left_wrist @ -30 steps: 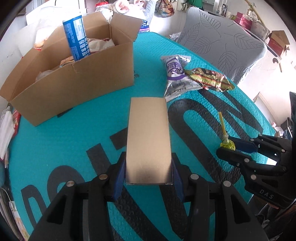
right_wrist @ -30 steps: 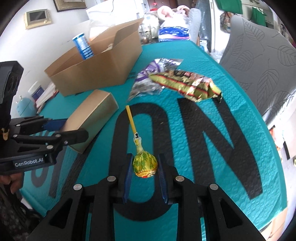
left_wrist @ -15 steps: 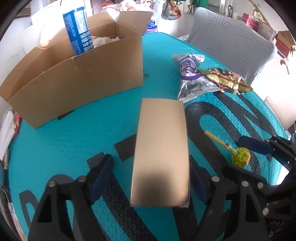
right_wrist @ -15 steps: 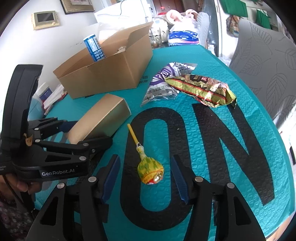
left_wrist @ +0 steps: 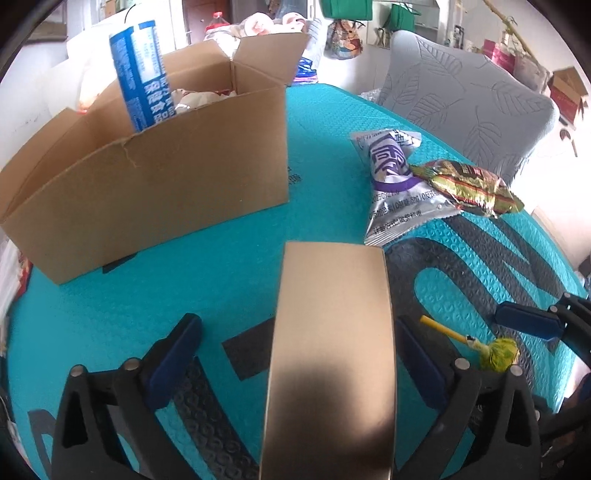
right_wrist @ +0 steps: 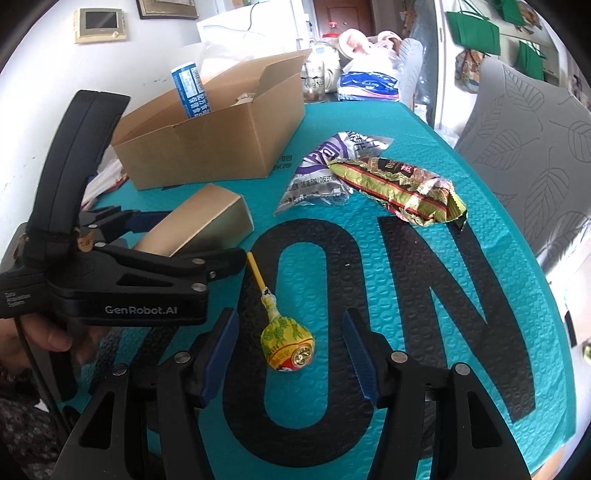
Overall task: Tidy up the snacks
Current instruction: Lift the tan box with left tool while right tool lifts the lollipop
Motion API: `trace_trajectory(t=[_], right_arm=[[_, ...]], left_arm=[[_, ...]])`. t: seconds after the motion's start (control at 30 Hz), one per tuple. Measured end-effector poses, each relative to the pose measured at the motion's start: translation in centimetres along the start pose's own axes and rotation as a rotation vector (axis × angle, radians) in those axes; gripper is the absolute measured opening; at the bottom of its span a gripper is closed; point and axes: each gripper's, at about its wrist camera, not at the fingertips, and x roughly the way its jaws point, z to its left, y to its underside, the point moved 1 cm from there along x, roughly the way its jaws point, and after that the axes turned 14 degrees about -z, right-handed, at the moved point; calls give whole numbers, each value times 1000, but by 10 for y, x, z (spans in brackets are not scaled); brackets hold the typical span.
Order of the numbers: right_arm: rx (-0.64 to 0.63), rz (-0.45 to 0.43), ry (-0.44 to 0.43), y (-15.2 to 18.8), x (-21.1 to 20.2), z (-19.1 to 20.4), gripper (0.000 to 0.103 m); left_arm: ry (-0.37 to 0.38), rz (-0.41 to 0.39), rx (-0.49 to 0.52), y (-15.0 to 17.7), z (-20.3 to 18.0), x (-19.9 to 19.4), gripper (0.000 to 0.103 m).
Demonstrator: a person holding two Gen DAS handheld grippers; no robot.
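The gold box (left_wrist: 332, 354) lies flat on the desk (left_wrist: 229, 258) between the widening jaws of my left hand-held gripper (left_wrist: 299, 354), untouched; it looks stiff, light and slick, so I'd pinch its long sides mid-length. The lollipop (right_wrist: 287, 345) lies loose inside my half-open right hand-held gripper (right_wrist: 288, 350): small, hard, crinkly-wrapped, best taken at the head.

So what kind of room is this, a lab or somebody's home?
Most likely a lived-in home: a padded chair with a leaf-patterned cover at the table, a framed picture on the wall, and tote bags hanging at the back.
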Motion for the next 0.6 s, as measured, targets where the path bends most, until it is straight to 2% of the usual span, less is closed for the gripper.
trace_trajectory(t=[0.4,0.53,0.57,0.6], right_arm=[[-2,-7,-2,-1,2,-1,62],[-21,-7,33,0,3,0,62],[-29,-7,43,1,2,0,58],[-40,-5,64,1,1,0,48]], left_arm=[[-4,-3,5,1,-2,2,103],[-7,-1,2,3,-1,-3,103],[-8,-2,0,4,-1,-3,103],[-11,-2,-1,4,-2,-4,103]])
